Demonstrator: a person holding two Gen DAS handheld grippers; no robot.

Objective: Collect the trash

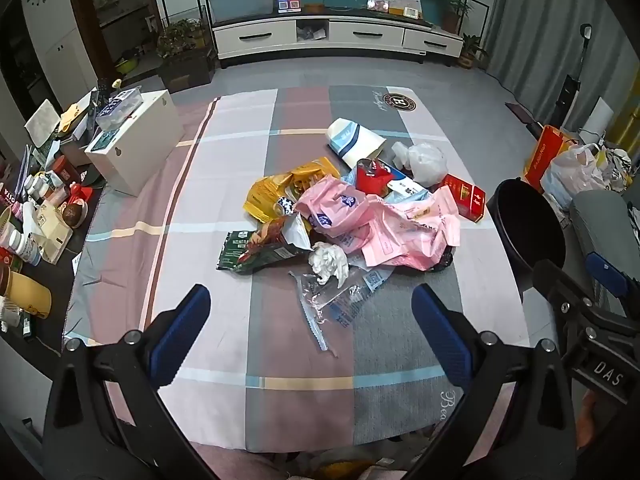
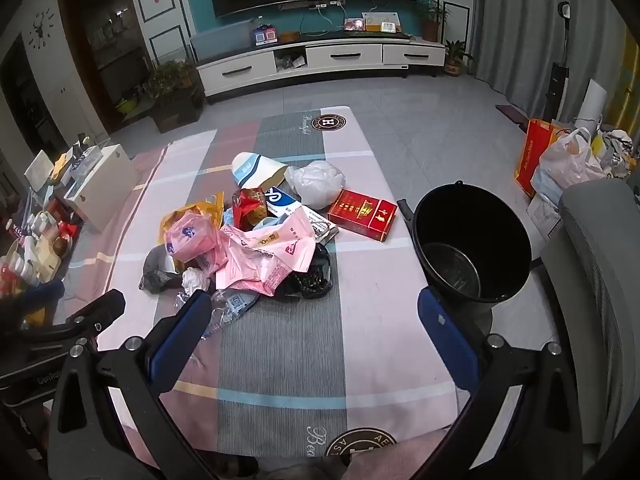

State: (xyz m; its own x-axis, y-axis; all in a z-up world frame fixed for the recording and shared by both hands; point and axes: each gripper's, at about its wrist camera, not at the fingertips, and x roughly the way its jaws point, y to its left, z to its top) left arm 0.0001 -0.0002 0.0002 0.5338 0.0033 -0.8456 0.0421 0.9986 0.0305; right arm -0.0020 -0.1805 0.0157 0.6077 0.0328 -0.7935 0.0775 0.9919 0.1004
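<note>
Trash point(image 1: 352, 216) lies heaped on a checked cloth point(image 1: 240, 152), black bucket point(image 2: 472, 240) beside it; left gripper point(image 1: 312, 336) and right gripper point(image 2: 316, 340) hover spread apart, empty.

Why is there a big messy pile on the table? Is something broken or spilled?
Nothing looks broken or spilled. The odd part is a heap of trash in the middle of the checked cloth: crumpled pink wrappers, a red carton, a white bag. The black bucket beside the table looks empty.
</note>
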